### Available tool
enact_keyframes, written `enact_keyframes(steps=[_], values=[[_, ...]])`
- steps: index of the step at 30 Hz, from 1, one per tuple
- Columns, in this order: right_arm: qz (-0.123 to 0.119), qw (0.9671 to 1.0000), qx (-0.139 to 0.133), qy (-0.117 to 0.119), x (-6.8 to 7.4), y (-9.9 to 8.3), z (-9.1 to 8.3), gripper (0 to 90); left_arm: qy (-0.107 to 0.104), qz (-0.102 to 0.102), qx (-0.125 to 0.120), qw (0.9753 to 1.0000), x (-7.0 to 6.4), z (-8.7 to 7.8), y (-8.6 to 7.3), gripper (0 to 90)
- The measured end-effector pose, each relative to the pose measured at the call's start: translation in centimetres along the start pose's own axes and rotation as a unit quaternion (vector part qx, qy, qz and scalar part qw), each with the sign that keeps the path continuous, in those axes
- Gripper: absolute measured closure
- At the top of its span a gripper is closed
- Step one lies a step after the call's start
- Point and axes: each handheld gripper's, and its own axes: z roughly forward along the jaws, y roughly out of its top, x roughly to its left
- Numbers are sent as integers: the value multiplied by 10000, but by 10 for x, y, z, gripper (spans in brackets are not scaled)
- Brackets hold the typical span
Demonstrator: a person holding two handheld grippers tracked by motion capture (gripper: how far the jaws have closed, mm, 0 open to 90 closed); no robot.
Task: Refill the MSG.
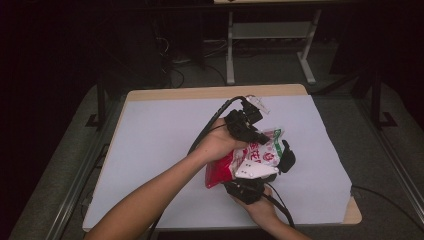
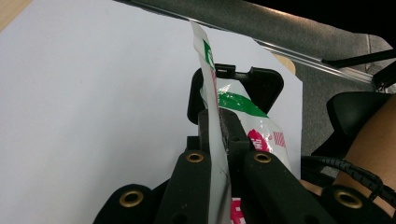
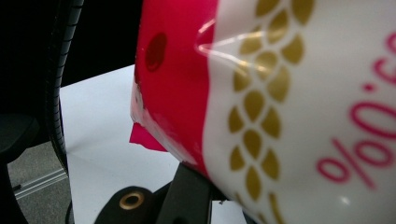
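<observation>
A snack bag [image 1: 255, 156], red, white and green, is held up off the white table cover between both hands. My left gripper [image 1: 256, 134] comes in from above and is shut on the bag's thin top edge [image 2: 211, 98], which stands upright between its jaws [image 2: 218, 126]. My right gripper [image 1: 248, 184] is under the bag at the near side. In the right gripper view the red and white bag [image 3: 280, 116] sits very close and hides most of the jaws. One black jaw shows at the bottom, drawn in against the bag.
A white sheet [image 1: 160, 150] covers the wooden table [image 1: 215, 92]. Cables trail from both grippers toward the near edge. A metal rail [image 2: 299, 55] and grey floor lie past the table's right side. Desk legs [image 1: 230, 50] stand behind the table.
</observation>
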Motion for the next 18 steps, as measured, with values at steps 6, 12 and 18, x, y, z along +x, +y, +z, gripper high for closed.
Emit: enact_keyframes(steps=[6, 12, 18], values=[[-6, 10000, 15, 1, 0, 0, 0, 900, 3, 19, 14, 10000, 0, 1, 0, 900], [-7, 10000, 16, 0, 0, -1, 0, 900, -13, -2, 28, 10000, 0, 2, 0, 900], [0, 10000, 28, 1, 0, -1, 1, 900, -5, 14, 51, 10000, 0, 3, 0, 900]])
